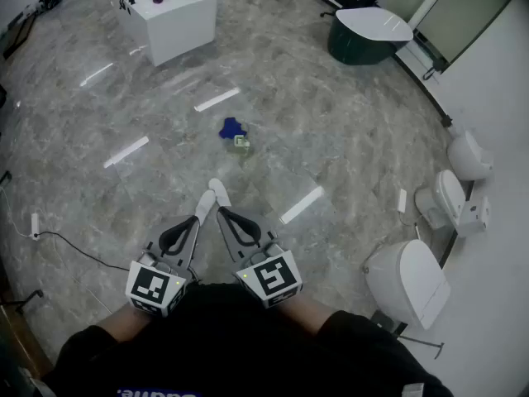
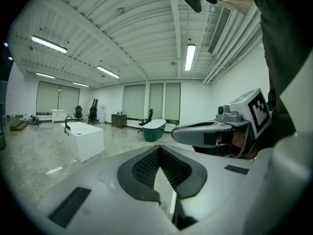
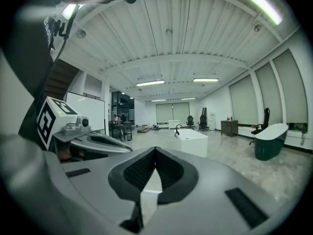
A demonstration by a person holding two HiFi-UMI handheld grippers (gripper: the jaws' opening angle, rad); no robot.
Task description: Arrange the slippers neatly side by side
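Far ahead on the grey marble floor lies a small blue object (image 1: pixel 232 127) with a pale greenish item (image 1: pixel 241 144) right beside it; they are too small to tell as slippers. Both grippers are held level near my body, well short of them. The left gripper (image 1: pixel 205 202) is shut and holds nothing, its pads meeting in the left gripper view (image 2: pixel 159 150). The right gripper (image 1: pixel 220 191) is likewise shut and holds nothing (image 3: pixel 155 151). Their tips nearly touch each other. No slipper shows in either gripper view.
A white rectangular bathtub (image 1: pixel 169 11) stands at the far left, and a dark green tub (image 1: pixel 368 31) at the far right. White toilets (image 1: pixel 409 281) (image 1: pixel 452 195) line the right wall. A cable (image 1: pixel 58 240) runs along the floor at the left.
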